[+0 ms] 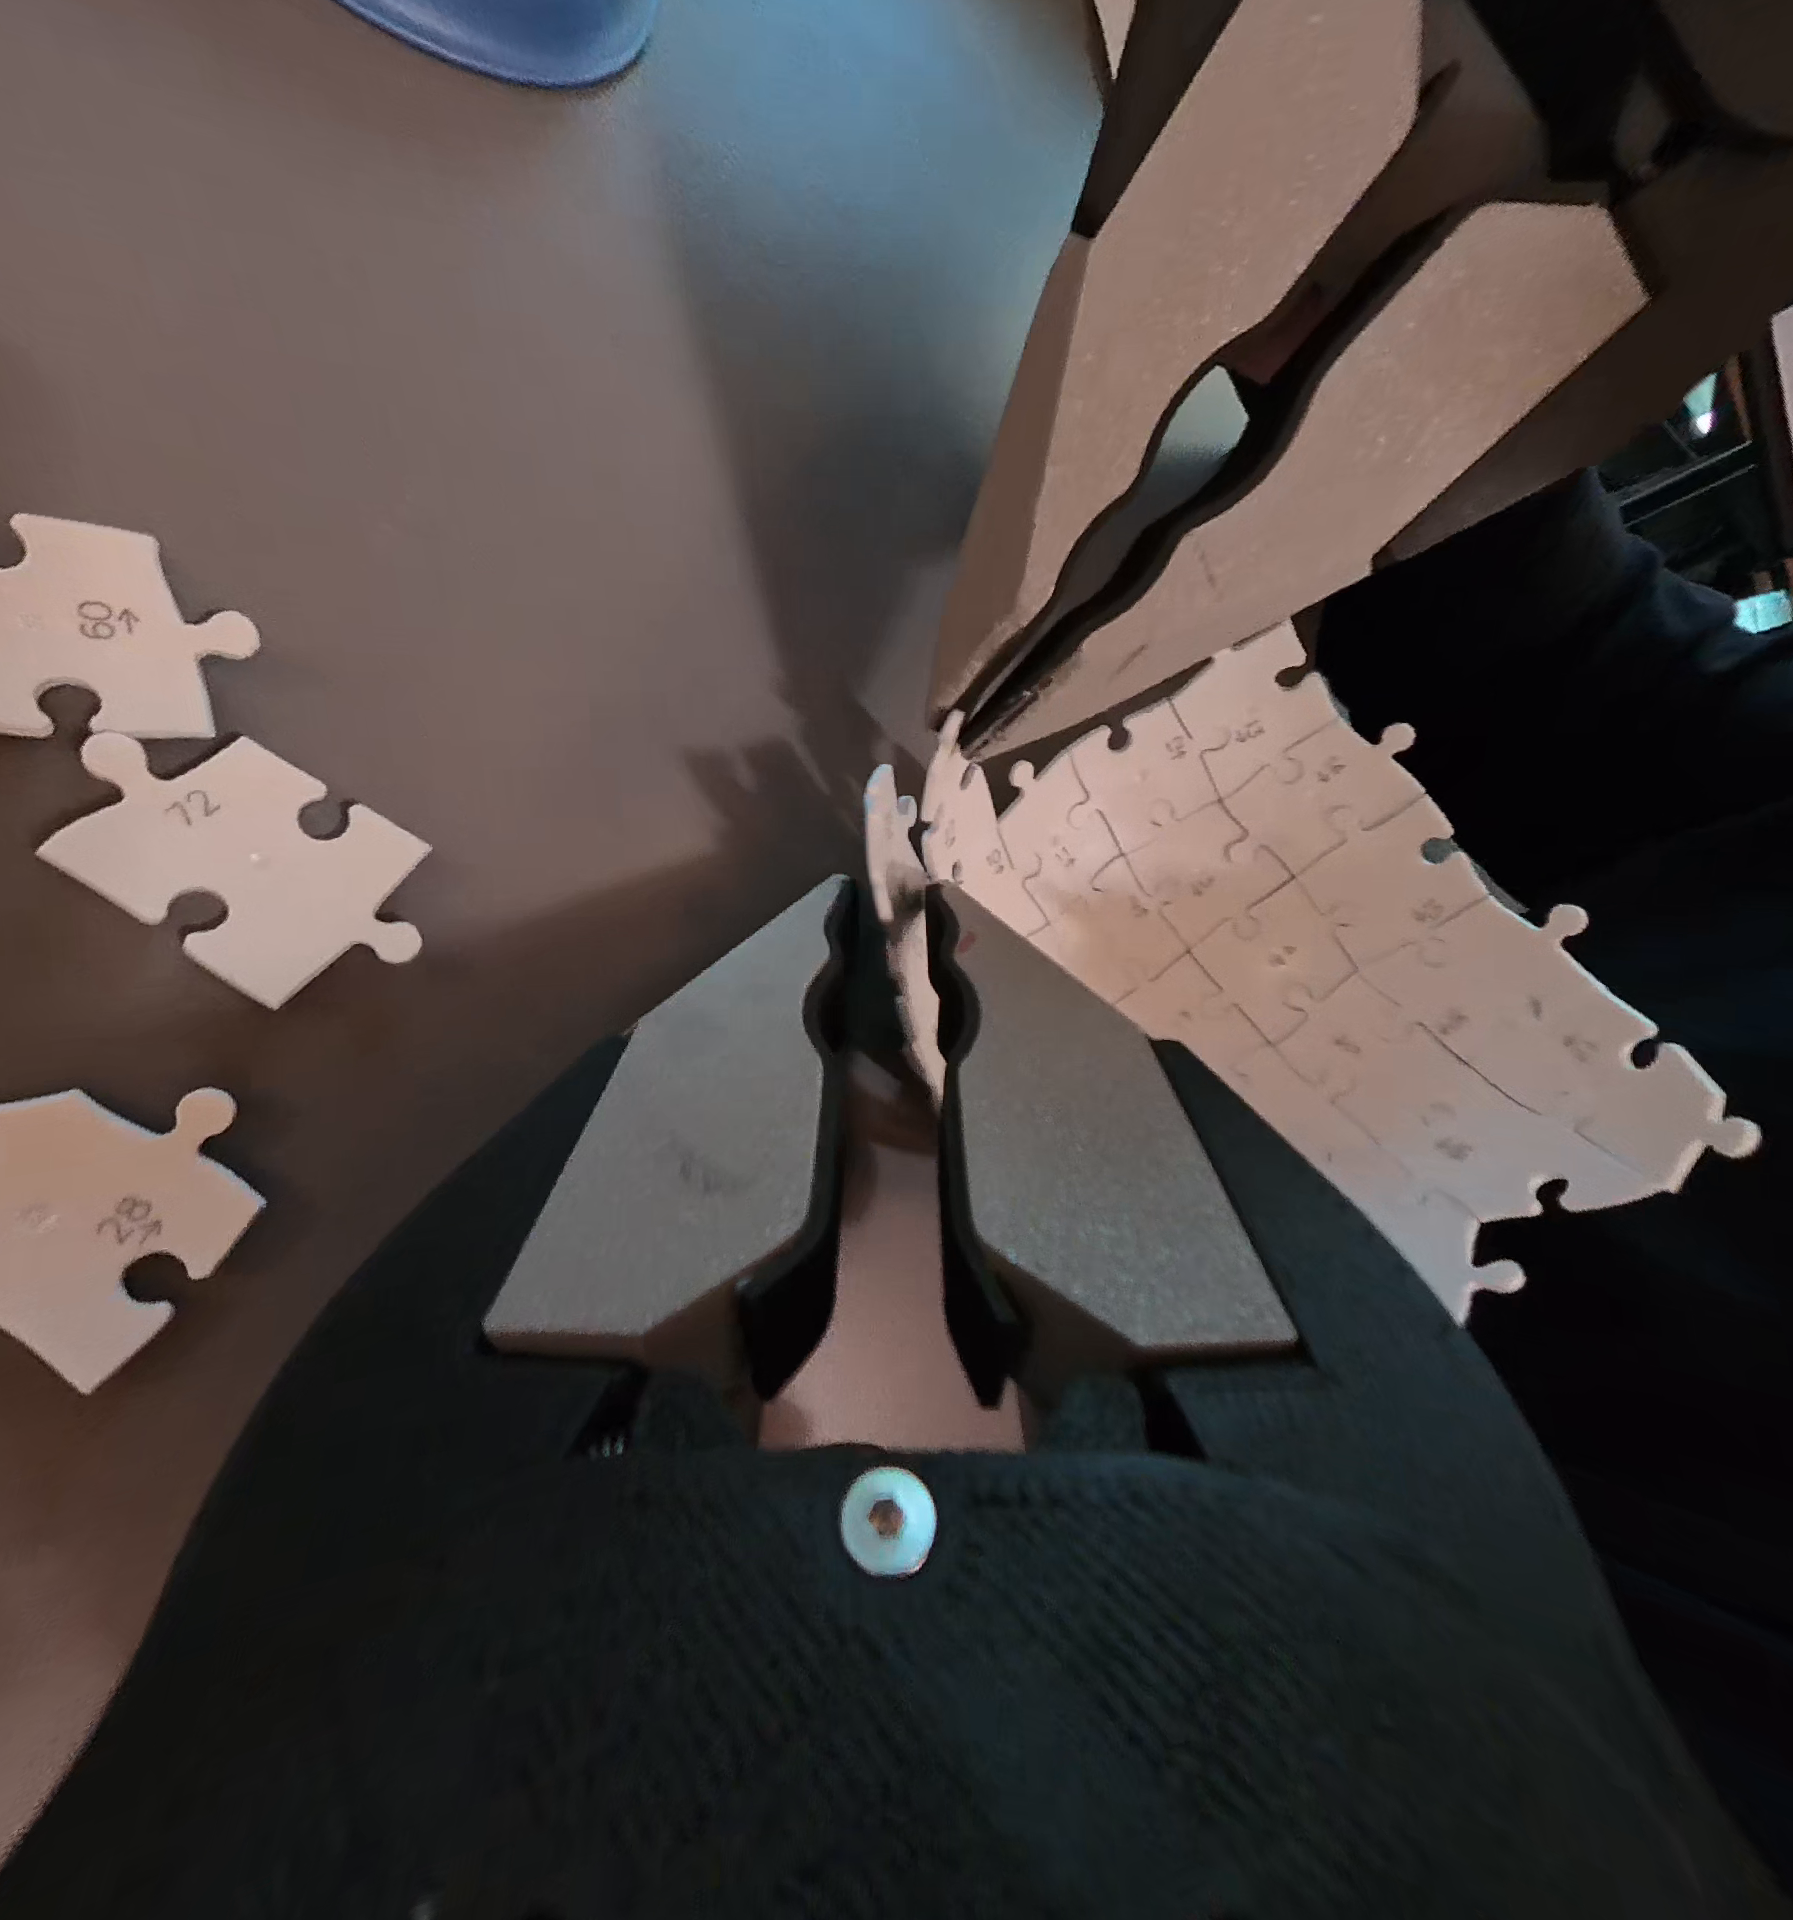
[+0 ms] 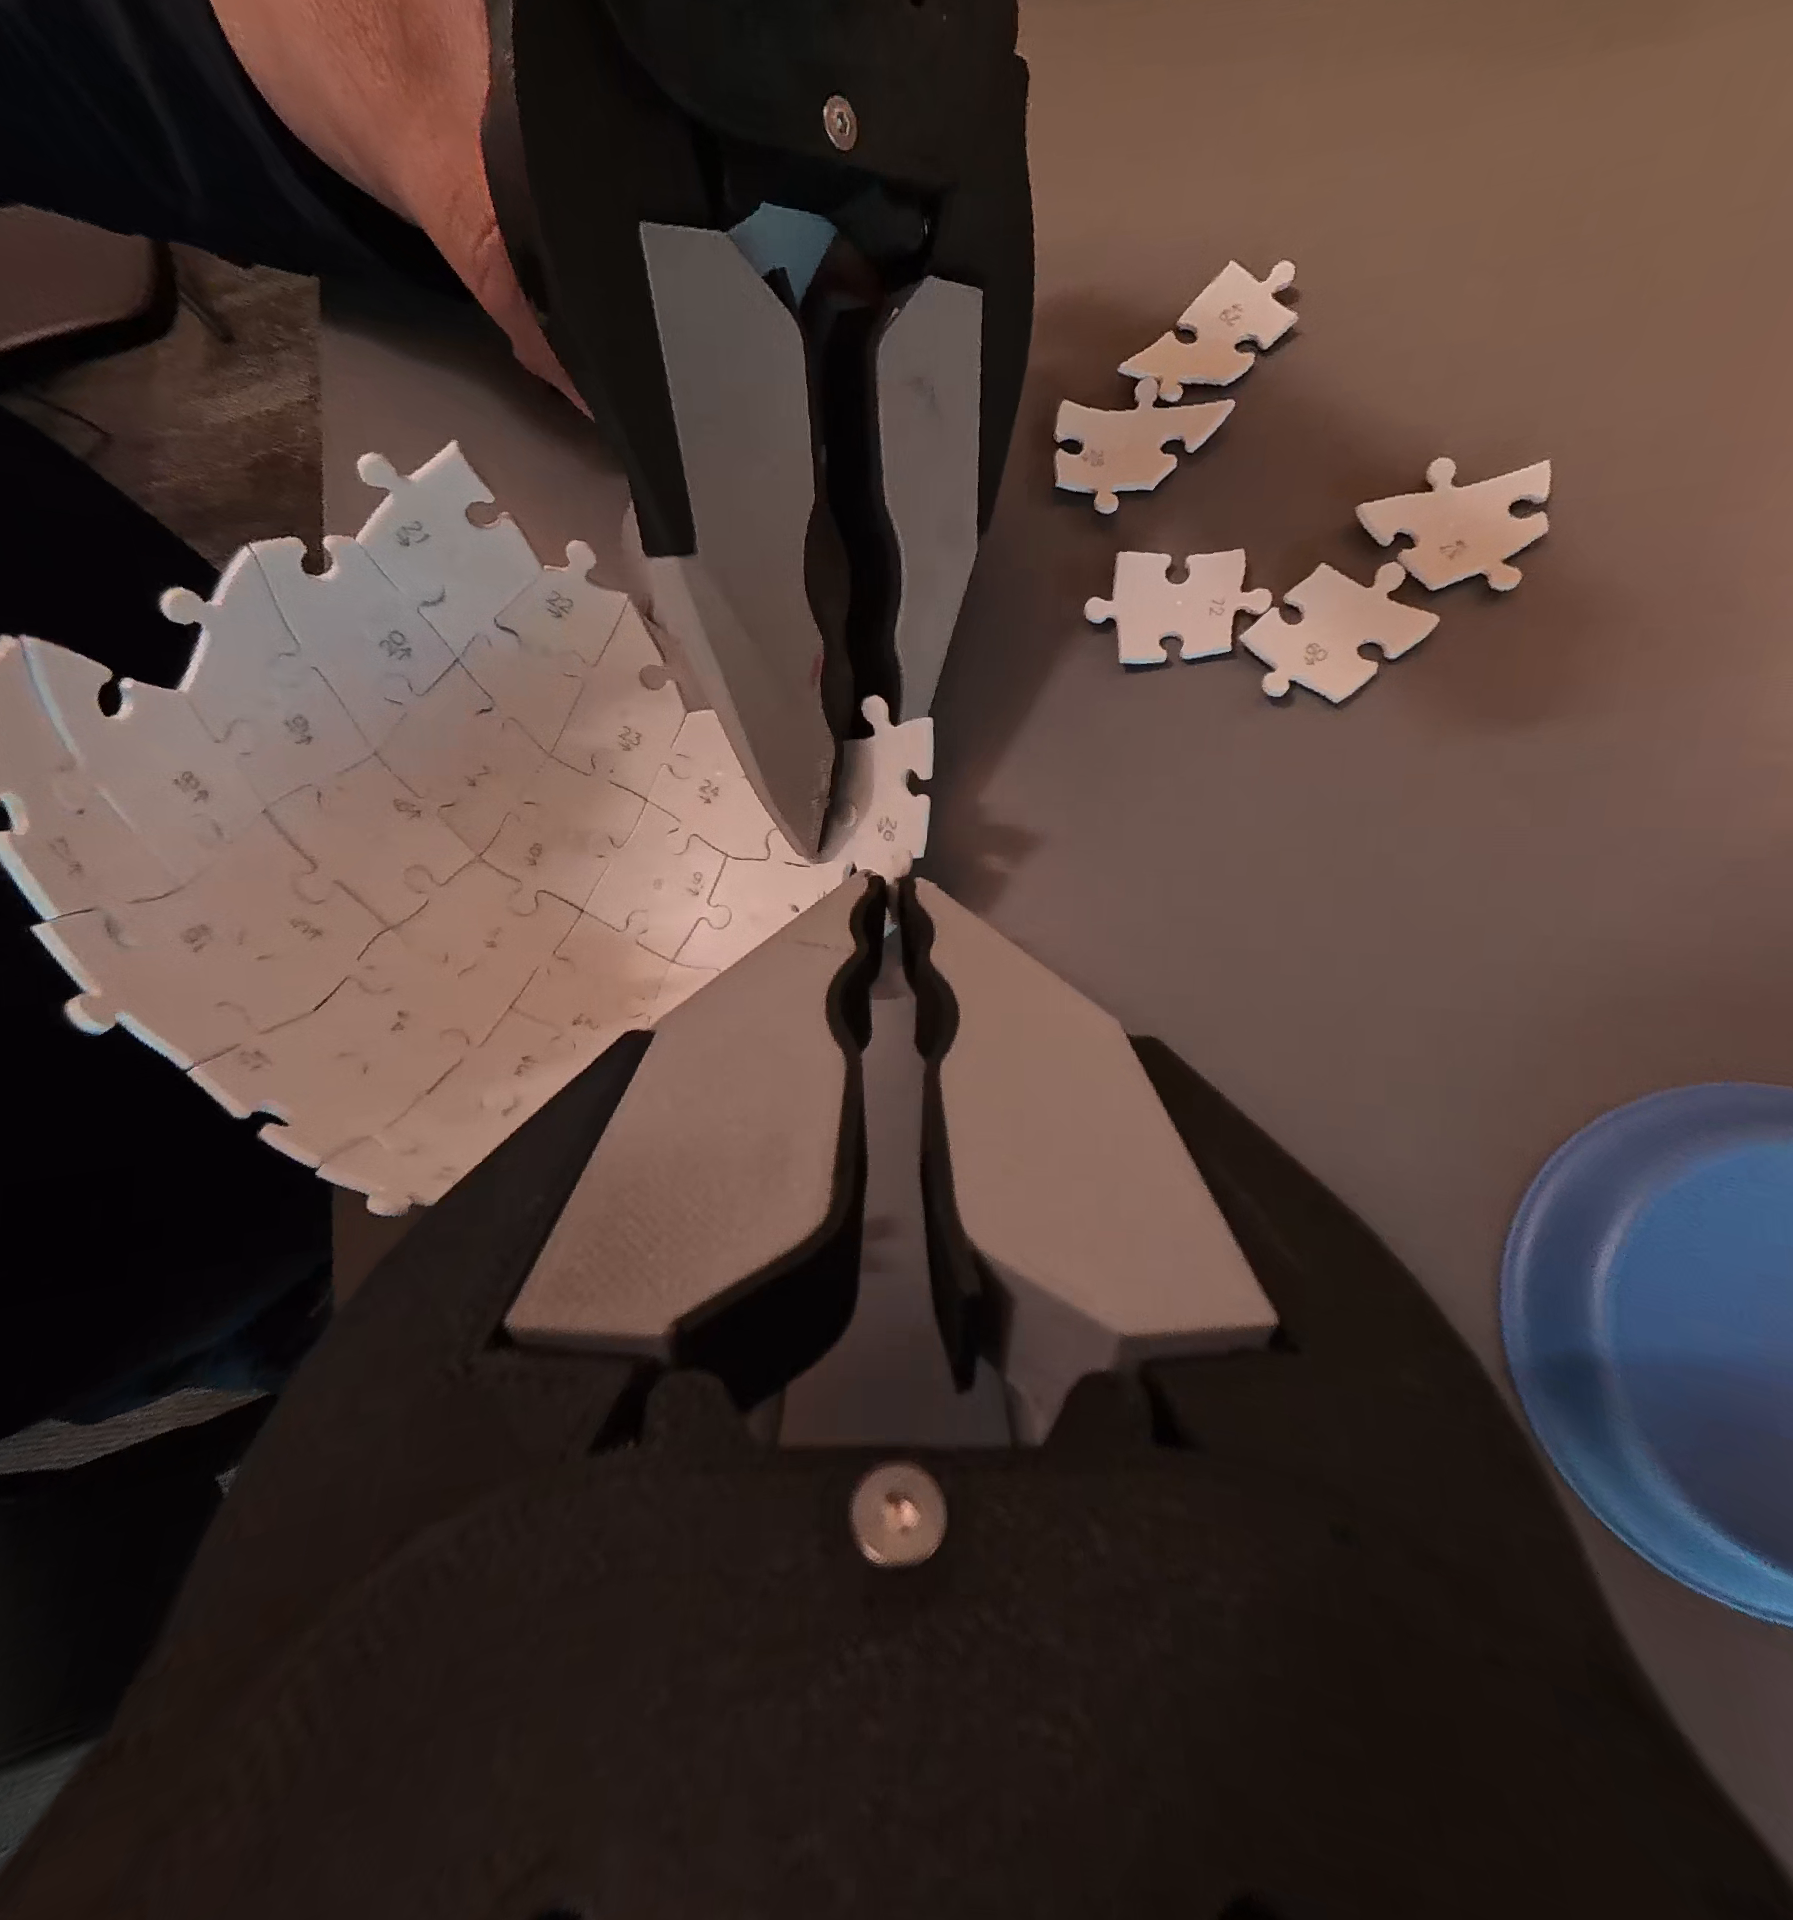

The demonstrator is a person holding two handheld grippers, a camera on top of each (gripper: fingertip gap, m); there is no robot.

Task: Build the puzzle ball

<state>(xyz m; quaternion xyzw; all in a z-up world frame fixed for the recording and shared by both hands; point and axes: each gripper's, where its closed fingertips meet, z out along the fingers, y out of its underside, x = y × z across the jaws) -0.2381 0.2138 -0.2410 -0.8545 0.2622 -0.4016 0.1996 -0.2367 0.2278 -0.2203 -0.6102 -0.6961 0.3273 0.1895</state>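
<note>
Right now your left gripper (image 1: 890,894) has its jaws nearly together, clamped on a single piece (image 2: 894,774) that stands edge-on between the tips. Your right gripper (image 2: 887,888) is likewise pinched, on the rim of the shell (image 2: 352,852), the curved part-built ball, right where that piece meets it. Seen from the right wrist, the left gripper (image 2: 838,821) comes down from above, tip to tip with yours, so both tools meet at one corner of the shell.

From that corner the shell fans away to the left of your right gripper, held off the table (image 2: 1391,935). Its hollow, numbered side faces the camera and its long axis runs from the grip out to the far jagged rim.

Loose pieces (image 2: 1318,582) lie flat on the table, well apart from the shell, up and right of your right gripper. A blue dish (image 2: 1702,1351) sits to its lower right.
</note>
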